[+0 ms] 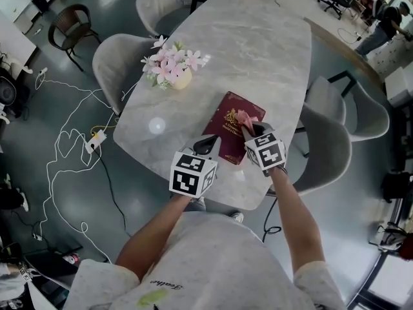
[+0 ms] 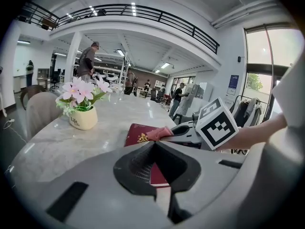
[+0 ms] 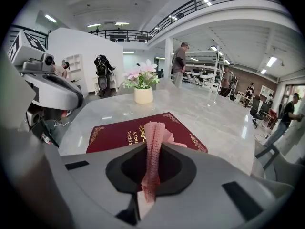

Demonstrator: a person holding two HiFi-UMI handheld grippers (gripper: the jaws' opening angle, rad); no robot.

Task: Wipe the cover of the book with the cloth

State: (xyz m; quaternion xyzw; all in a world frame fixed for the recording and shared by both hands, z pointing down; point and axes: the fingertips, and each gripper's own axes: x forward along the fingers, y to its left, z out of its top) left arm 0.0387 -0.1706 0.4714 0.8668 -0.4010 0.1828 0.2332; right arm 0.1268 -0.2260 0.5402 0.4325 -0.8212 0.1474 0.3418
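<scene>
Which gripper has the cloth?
The right gripper: the pink cloth is pinched between its jaws over the red book. The left gripper has its jaws together, no cloth.

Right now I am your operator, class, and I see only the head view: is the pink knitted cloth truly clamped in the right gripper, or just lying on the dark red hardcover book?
Observer: Clamped. The right gripper view shows the pink knitted cloth running up between the jaws of the right gripper, which are shut on it.
Operator: And the left gripper?
Observer: In the left gripper view, the left gripper has its jaws together with nothing between them, and the dark red hardcover book shows just beyond them.
Operator: Does the cloth reach the cover?
Observer: Seen from the left gripper view, its free end sits low beside the gold emblem on the cover. I cannot confirm contact.
</scene>
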